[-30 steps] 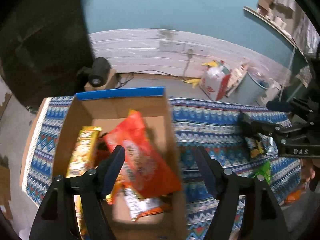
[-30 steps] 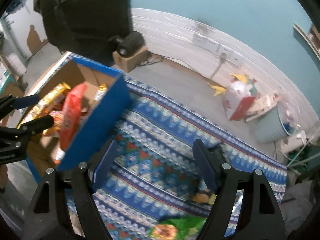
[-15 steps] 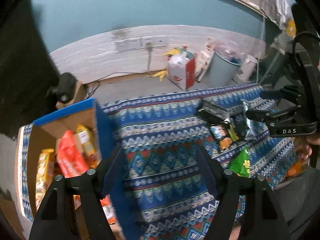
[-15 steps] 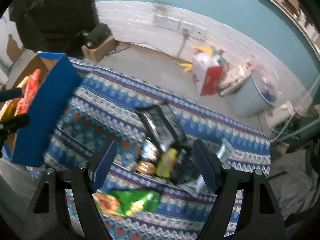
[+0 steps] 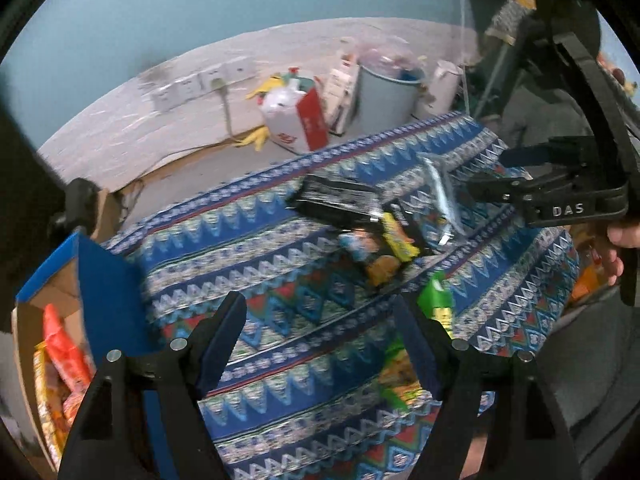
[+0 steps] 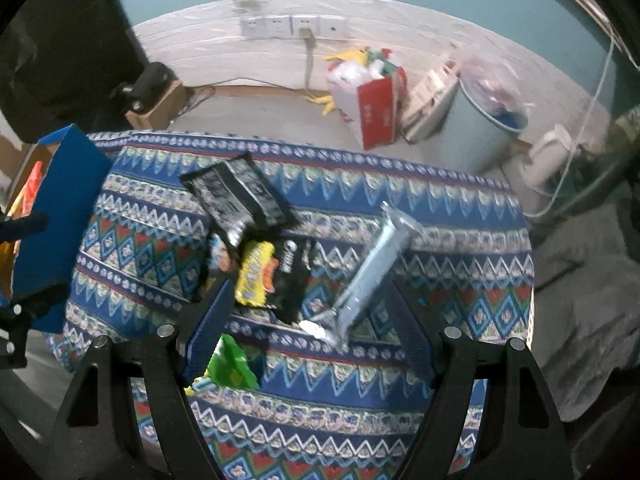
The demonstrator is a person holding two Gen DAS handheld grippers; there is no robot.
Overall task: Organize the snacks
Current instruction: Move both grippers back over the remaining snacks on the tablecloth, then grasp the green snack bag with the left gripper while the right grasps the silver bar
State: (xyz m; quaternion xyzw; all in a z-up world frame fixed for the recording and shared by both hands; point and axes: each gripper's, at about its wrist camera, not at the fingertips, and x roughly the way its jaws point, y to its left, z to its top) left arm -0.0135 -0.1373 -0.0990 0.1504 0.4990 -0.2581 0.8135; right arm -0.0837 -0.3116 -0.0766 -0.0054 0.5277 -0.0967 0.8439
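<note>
Blue patterned cloth (image 6: 440, 216) covered the table. On it lay one black bag (image 6: 236, 196), one yellow pack (image 6: 254, 276), one silver bar (image 6: 372, 268) and one green bag (image 6: 230, 364), close together. One box (image 5: 108, 300) of snacks stood at the left. Both grippers, left (image 5: 320, 332) and right (image 6: 308, 316), were spread wide, holding nothing. The wall was teal.

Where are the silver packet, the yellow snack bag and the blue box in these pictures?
silver packet (image 6: 372, 268): right wrist view, middle of its long foil body.
yellow snack bag (image 6: 256, 276): right wrist view, centre of its printed front.
blue box (image 5: 108, 296): left wrist view, on its blue outer side wall.
</note>
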